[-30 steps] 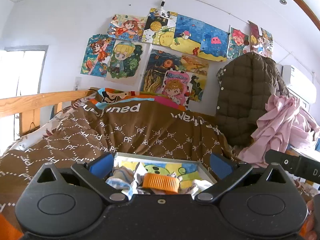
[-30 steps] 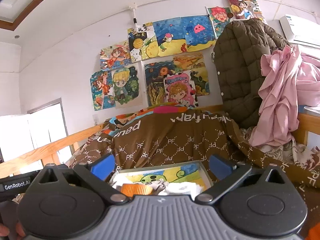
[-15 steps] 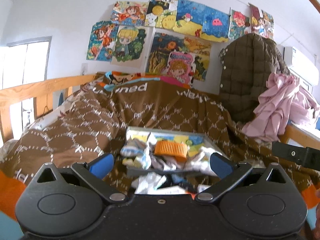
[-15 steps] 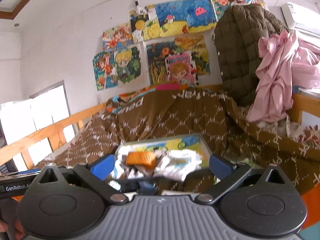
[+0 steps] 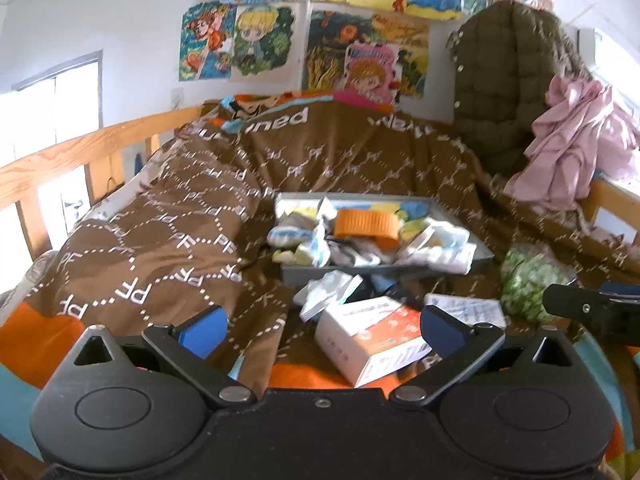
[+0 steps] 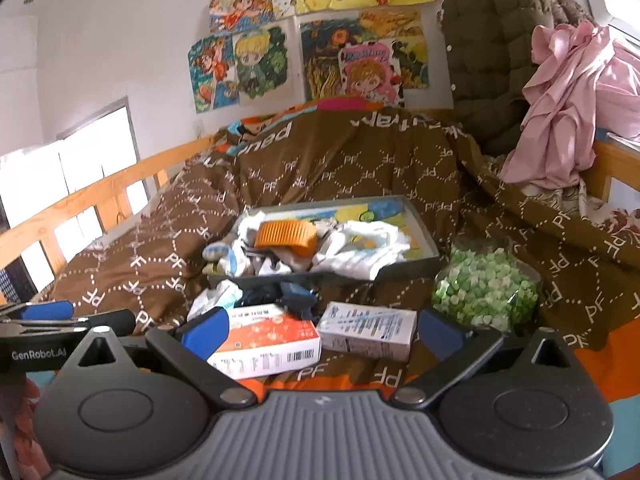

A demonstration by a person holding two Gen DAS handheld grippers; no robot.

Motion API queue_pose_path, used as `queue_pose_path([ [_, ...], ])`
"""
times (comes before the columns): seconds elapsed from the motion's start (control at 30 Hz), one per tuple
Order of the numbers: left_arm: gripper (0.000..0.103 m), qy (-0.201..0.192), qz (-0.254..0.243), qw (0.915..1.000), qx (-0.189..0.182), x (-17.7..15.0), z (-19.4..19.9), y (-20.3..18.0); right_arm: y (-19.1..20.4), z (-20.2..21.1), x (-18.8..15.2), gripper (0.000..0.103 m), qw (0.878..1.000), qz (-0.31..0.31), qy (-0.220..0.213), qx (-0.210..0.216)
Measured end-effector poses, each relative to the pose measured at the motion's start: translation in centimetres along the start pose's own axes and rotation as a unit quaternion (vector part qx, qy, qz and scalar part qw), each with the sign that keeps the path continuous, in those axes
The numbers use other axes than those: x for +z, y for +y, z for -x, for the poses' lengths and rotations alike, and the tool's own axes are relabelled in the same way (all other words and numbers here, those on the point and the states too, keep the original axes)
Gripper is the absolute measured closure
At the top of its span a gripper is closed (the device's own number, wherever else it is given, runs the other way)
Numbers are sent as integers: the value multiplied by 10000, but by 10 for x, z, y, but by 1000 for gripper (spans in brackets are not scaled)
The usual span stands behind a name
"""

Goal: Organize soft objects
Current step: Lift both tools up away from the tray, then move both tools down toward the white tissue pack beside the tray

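Both views have tilted down; fingers [image 5: 322, 326] spread wide, empty; only the right shows the green bag [image 6: 486, 290] whole.

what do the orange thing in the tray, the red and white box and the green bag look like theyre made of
Orange thing: looks like hard matte plastic, going by its stiff ribbed side.
Red and white box: printed cardboard, with crisp folded edges and a barcode.
Green bag: clear glossy plastic film, probably; it shines and shows small green and white pieces inside.
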State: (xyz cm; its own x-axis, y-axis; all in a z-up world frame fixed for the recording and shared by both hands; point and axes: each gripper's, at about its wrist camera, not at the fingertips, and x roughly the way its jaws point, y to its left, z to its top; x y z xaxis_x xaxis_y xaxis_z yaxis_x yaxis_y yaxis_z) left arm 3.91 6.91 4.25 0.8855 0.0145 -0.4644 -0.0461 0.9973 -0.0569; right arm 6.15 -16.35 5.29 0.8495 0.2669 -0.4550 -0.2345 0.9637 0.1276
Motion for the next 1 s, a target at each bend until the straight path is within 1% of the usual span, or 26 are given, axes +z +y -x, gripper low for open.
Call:
queue_pose_path([
  [0.3,1,385,9,9988,314,-4,-14,5,7,-15,-5,0,9995,192,250,93],
  [0.47,1,491,124,9979,410,-5,-19,9,9,-21,-6,0,9994,223,191,186],
  [0.77,1,721,355,9962,333,2,-32,18,11,-30,-1,0,9991,278,-113,289],
  [1.0,1,895,311,9952,227,10,-47,24,16,-42,2,0,9983,413,-242,324],
])
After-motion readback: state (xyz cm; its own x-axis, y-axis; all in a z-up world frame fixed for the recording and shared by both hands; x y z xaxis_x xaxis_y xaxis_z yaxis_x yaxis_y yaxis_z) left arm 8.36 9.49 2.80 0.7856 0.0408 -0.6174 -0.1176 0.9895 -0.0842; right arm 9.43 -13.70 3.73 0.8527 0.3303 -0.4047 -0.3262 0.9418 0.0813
